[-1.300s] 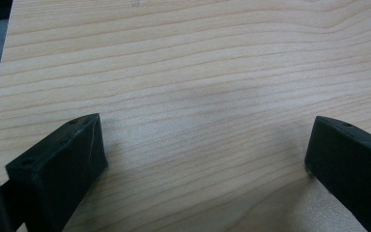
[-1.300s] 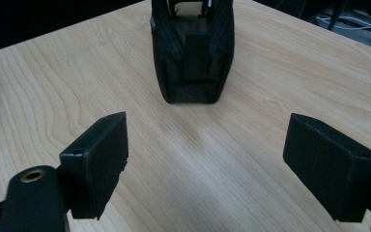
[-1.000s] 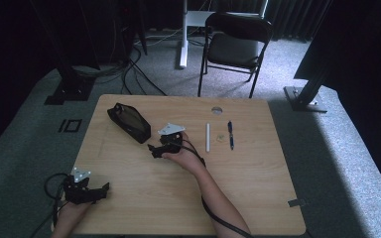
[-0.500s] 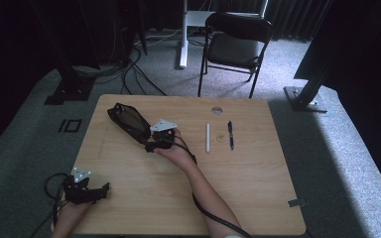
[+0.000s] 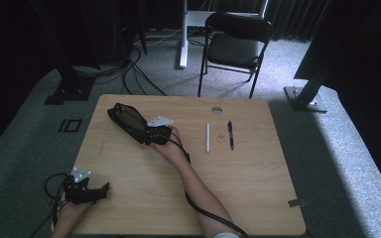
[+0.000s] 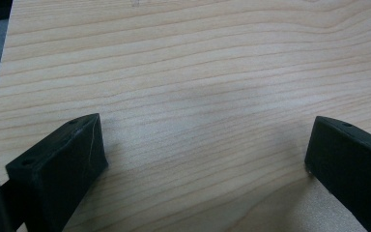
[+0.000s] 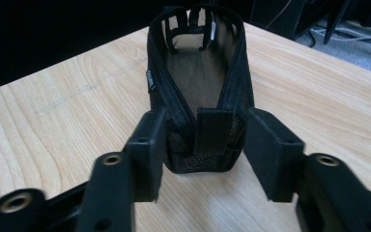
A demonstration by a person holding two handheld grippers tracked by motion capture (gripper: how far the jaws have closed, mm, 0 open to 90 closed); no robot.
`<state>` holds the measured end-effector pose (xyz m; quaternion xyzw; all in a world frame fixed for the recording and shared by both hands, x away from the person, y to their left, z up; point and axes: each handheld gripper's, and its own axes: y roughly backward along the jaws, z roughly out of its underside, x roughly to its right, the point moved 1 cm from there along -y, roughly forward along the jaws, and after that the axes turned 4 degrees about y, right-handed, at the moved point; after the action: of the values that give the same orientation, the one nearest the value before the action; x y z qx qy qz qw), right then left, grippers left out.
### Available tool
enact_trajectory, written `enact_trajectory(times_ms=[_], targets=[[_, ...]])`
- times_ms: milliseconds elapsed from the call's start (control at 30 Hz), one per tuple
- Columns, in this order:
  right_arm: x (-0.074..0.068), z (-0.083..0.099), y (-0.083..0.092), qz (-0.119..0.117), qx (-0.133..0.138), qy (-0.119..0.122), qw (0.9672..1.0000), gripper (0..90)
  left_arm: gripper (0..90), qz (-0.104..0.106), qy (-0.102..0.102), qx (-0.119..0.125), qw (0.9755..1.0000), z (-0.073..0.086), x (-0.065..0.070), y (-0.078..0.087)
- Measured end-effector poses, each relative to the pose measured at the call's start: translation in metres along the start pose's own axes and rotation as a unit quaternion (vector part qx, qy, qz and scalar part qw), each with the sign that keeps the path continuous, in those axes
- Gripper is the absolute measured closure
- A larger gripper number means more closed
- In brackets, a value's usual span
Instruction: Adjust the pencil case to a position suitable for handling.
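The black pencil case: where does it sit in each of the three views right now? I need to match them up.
High view: the black pencil case lies open at the table's far left, at the right gripper.
Right gripper view: it fills the centre, its near end between the jaws, which have just been closing.
Left gripper view: not in it.
Shared landmark: the light wooden tabletop.

Left gripper [image 6: 207,159] jaws cut off by the bottom edge in its own view, right one by the side edge too. In the high view the right gripper [image 5: 151,136] covers the near end of the pouch [image 5: 126,119]. Pen [image 5: 230,135] markings too small to read.
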<state>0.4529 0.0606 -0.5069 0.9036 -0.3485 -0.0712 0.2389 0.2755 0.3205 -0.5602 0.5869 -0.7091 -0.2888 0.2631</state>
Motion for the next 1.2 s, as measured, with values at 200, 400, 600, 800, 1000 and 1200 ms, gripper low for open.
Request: enact_trajectory(times_ms=[200, 400, 600, 800, 1000, 1200], targets=[[0.0, -0.003, -0.004, 0.008, 0.0, -0.007, 0.9999, 60.2, 0.9, 0.0, 0.0, 0.0, 1.0, 0.0, 0.0, 0.0], [-0.002, -0.005, -0.009, 0.004, -0.011, -0.005, 0.9999, 69.4, 0.9, 0.0, 0.0, 0.0, 1.0, 0.0, 0.0, 0.0], [-0.003, -0.005, -0.008, 0.003, -0.024, 0.0, 0.9997, 73.2, 0.9, 0.0, 0.0, 0.0, 1.0, 0.0, 0.0, 0.0], [-0.004, -0.004, -0.003, 0.002, -0.022, -0.001, 0.9998, 73.2, 0.9, 0.0, 0.0, 0.0, 1.0, 0.0, 0.0, 0.0], [-0.002, 0.0, 0.004, 0.002, -0.019, -0.009, 0.9998, 73.3, 0.9, 0.0, 0.001, 0.0, 1.0, 0.0, 0.0, 0.0], [-0.002, 0.004, 0.012, 0.0, -0.016, -0.011, 0.9998, 73.3, 0.9, 0.0, 0.001, 0.0, 1.0, 0.0, 0.0, 0.0]])
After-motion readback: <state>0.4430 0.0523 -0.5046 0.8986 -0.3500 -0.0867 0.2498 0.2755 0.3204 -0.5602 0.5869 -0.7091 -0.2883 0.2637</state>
